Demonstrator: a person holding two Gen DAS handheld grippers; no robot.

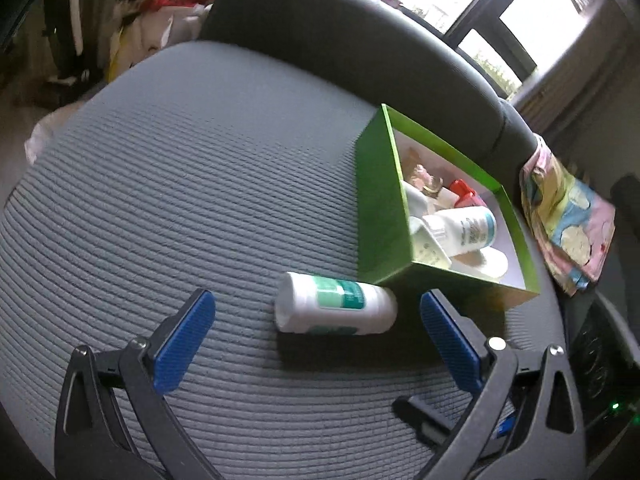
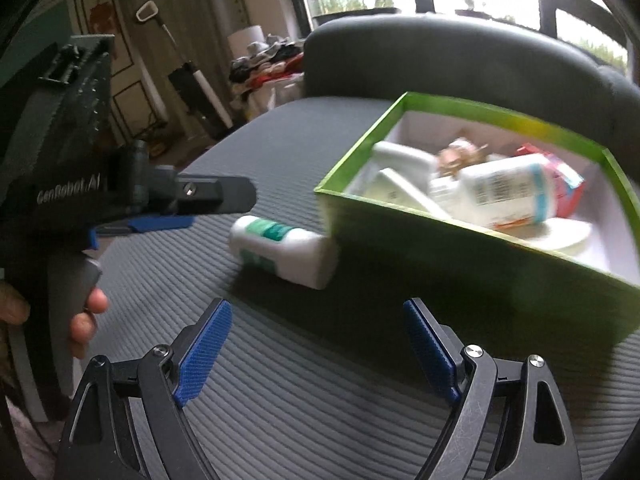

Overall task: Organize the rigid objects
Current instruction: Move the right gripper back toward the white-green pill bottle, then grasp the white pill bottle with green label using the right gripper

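Observation:
A white bottle with a green label (image 1: 336, 309) lies on its side on the grey ribbed seat, touching the near corner of a green box (image 1: 380, 216). The box holds several bottles and small items. My left gripper (image 1: 316, 320) is open, its blue pads either side of the bottle and a little short of it. In the right wrist view the bottle (image 2: 282, 250) lies left of the green box (image 2: 460, 264). My right gripper (image 2: 316, 340) is open and empty, in front of the box. The left gripper (image 2: 160, 222) shows at the left there.
The grey ribbed seat cushion (image 1: 180, 200) has a dark backrest (image 1: 340, 40) behind the box. A colourful cloth (image 1: 568, 216) lies right of the box. Clutter, a vacuum (image 2: 200, 88) and windows stand beyond the seat.

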